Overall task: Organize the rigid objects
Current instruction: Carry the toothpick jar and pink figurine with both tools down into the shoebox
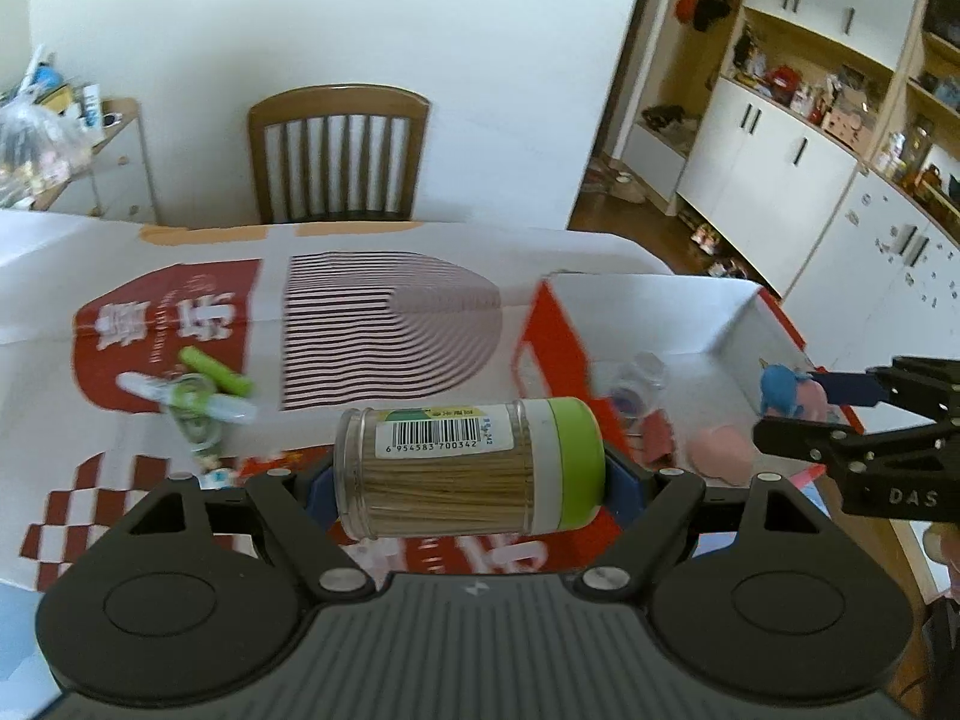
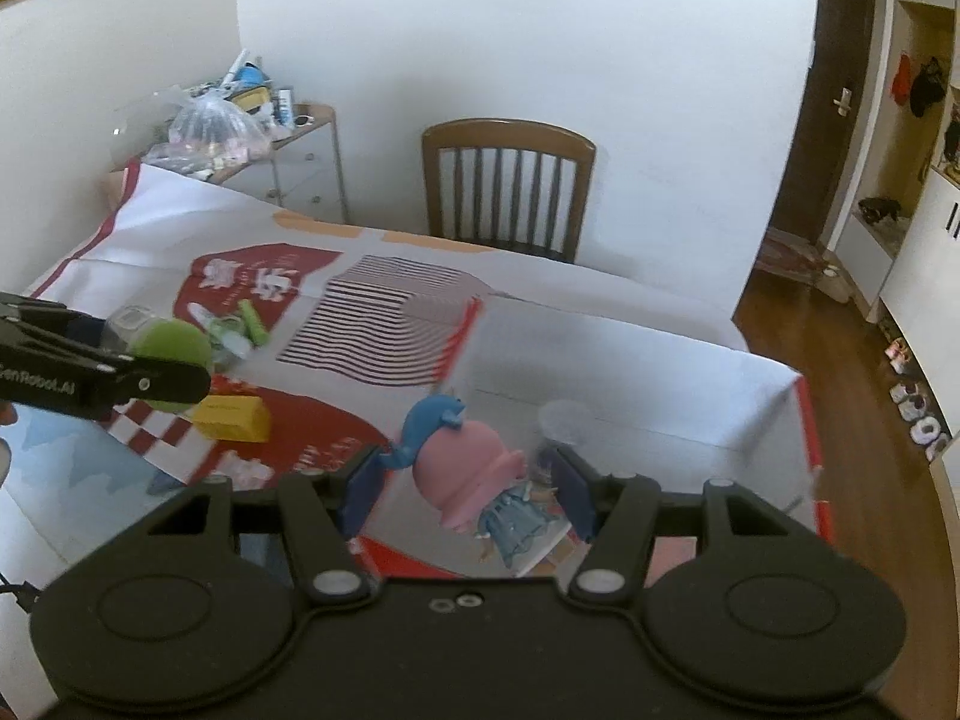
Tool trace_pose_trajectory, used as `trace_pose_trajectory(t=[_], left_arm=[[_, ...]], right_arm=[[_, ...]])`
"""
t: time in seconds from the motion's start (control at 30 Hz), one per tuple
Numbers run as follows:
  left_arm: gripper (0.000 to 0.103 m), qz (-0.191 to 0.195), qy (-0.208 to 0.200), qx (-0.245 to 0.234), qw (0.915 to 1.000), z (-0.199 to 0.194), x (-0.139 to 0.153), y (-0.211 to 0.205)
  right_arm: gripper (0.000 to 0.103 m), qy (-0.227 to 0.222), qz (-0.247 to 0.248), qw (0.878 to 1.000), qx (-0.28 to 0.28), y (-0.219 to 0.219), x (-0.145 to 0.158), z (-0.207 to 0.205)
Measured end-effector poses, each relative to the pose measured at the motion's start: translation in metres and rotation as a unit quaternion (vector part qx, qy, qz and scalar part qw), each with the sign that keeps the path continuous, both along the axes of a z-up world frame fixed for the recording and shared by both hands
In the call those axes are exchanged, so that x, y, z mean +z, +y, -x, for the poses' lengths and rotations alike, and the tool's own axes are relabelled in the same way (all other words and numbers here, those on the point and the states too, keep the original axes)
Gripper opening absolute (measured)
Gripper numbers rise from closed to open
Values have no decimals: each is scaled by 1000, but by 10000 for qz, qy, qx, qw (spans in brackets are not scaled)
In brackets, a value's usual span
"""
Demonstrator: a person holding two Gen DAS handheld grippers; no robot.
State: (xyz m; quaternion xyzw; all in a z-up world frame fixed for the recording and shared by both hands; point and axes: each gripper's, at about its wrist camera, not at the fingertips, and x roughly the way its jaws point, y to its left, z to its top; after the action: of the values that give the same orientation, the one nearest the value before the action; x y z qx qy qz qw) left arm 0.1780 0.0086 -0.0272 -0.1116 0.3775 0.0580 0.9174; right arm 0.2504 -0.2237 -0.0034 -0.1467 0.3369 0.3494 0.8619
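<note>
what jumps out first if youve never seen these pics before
The clear toothpick jar with a green lid, lying sideways, clamped in the left gripper above the red and white printed table cover. Next, the pink-hatted doll with a blue topknot, held in the right gripper near the open white box.

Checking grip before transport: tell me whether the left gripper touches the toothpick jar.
Touching. The left wrist view shows the left gripper clamping the toothpick jar end to end.
</note>
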Motion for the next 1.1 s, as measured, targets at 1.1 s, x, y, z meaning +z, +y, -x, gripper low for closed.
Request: trace_pose_trajectory(t=[1.1], left_arm=[[83, -386, 1637, -719, 9831, -154, -81, -162]], right_arm=[[61, 618, 541, 9964, -207, -52, -69, -151]])
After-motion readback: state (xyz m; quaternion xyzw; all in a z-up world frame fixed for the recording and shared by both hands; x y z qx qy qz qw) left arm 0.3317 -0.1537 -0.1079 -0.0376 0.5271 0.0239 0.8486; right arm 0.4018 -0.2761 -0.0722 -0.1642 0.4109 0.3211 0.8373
